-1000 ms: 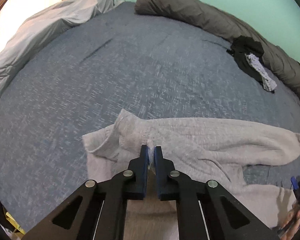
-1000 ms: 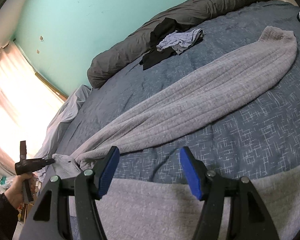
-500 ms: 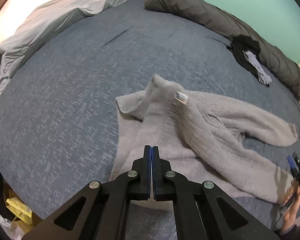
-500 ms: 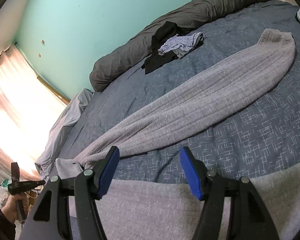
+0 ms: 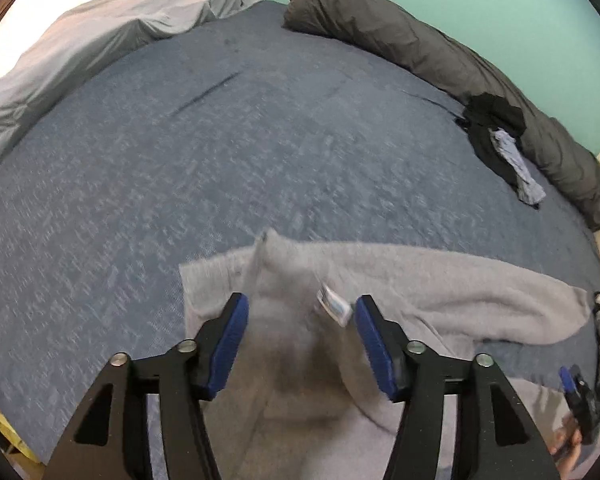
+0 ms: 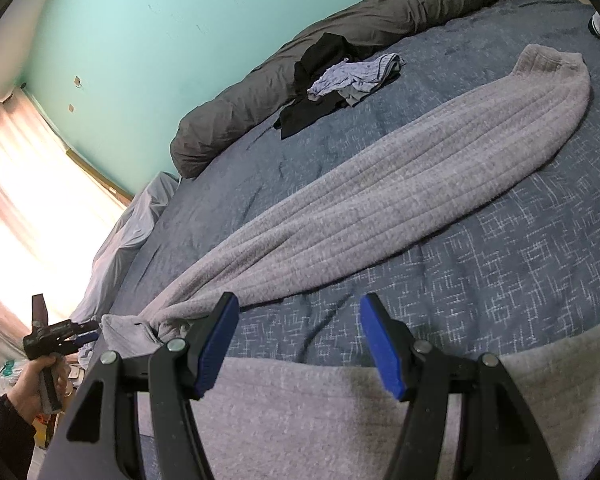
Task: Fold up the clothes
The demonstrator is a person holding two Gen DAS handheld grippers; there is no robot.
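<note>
Grey ribbed sweater [image 6: 400,200] flat on bed, sleeve outstretched; left gripper [image 5: 300,320] opening, right gripper [image 6: 296,320] spread.

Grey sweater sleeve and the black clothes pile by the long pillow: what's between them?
Only bare blue bedspread separates the grey sweater sleeve from the black clothes pile; the right wrist view shows it.

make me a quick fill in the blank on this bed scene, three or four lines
1. The grey sweater lies spread on a bedspread whose colour is ____.
2. The wall behind the bed is painted ____.
3. The light blue garment rests partly on top of a ____ garment.
4. Between the jaws of the right gripper there is ____ gripped.

Missing words: blue; green; black; nothing
</note>
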